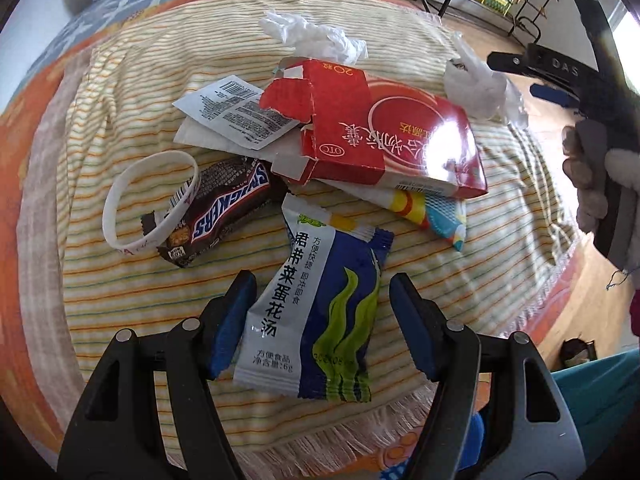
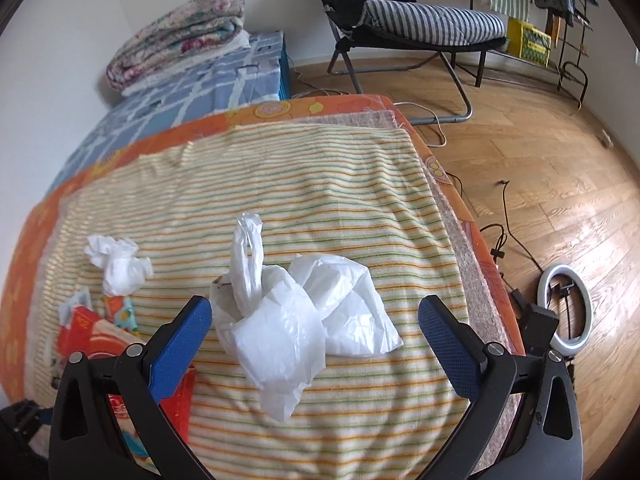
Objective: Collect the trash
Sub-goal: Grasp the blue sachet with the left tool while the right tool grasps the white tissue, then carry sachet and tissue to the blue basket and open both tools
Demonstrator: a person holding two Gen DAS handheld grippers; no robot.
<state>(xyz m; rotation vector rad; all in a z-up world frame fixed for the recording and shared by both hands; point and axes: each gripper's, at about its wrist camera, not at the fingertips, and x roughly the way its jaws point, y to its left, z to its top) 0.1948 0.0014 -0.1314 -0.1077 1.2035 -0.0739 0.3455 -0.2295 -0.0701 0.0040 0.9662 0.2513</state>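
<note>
Blue and white, the shiny plastic soup packet with green seaweed drawn on it (image 1: pixel 316 312) lies flat on the yellow striped cloth (image 1: pixel 120 300), right between the blue pads of the left gripper (image 1: pixel 322 320). The pads stand wide apart, one on each side of the packet, and neither seems to touch it. So the left gripper holds nothing, and it looks lined up to pinch this packet first, because it is the nearest piece of trash.

At about 10 o'clock from the packet is the brown Snickers chocolate bar wrapper (image 1: pixel 224 208), with a white rubber wristband (image 1: pixel 148 200) leaning on it. At 12 o'clock, a bit farther, the torn red cardboard medicine box (image 1: pixel 384 136) sits on top of white printed paper slips (image 1: pixel 236 114) and a small bright wrapper (image 1: pixel 436 212). It all lies in one heap, so it is easy to gather. Farthest off is a crumpled white tissue (image 1: pixel 316 36).

The right gripper (image 2: pixel 316 340) points forward and down over the cloth. Its blue pads are spread very wide, and it holds nothing. The soft white plastic bag (image 2: pixel 296 316) lies crumpled between them, one handle loop sticking up. It is probably the bag for the trash. The tissue sits at 10 o'clock from it.
</note>
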